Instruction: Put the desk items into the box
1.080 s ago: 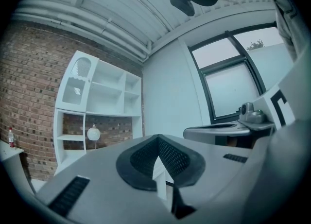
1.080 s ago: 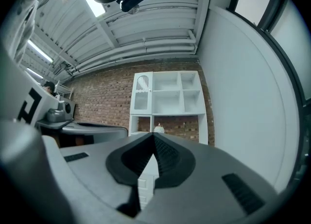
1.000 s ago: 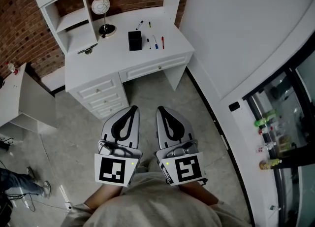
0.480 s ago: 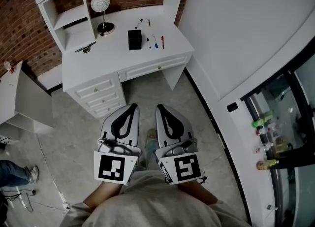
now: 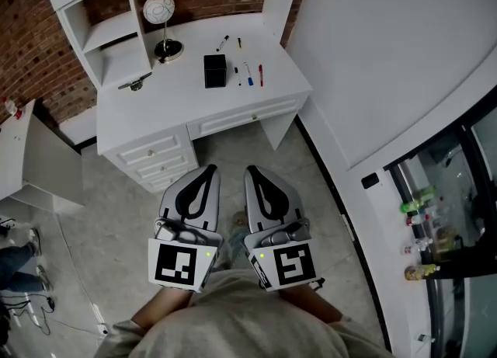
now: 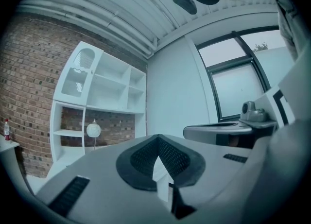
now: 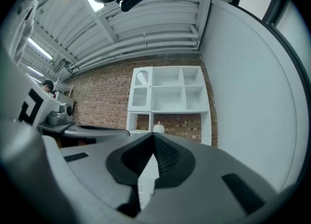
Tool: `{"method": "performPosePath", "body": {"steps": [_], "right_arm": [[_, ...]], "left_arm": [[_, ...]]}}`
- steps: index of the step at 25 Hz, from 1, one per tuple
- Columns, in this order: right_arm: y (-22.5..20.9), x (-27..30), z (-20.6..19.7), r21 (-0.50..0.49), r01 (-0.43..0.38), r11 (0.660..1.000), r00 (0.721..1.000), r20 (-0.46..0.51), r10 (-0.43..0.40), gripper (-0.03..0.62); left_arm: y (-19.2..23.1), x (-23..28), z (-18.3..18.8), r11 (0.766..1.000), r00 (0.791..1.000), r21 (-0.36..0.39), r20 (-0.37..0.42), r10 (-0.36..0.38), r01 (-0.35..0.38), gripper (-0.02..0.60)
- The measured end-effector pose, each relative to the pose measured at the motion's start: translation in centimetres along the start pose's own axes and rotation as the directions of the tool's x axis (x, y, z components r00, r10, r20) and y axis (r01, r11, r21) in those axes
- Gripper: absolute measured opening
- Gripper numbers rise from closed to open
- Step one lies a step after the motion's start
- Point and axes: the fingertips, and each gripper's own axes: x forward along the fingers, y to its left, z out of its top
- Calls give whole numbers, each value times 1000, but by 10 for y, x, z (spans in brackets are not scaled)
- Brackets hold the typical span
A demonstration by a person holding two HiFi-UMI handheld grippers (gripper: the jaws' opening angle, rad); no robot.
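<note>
White tabletop is seen at 12 o'clock of both grippers, well apart from them, across grey floor. Left gripper and right gripper are held side by side. The fingers of each are clenched together and nothing is gripped. Globe lamp is noted at 10 o'clock of the black box, set upright near mid-tabletop. Pens are scattered at 3 o'clock of the box, just beside it. Two more are laid at its 12 to 1 o'clock.
</note>
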Motion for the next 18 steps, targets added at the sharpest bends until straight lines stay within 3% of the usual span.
{"method": "performPosePath", "body": {"steps": [14,18], "right_arm": [[-87,116,-16,21,-67,998,998,-11,67,11],[-112,144,-23,25,-92,995,996,-13,93,11]], "left_arm": [[45,128,-3,997,998,-22,-17,68,-69,5],[56,164,-4,996,995,5,-30,94,-94,5]]}}
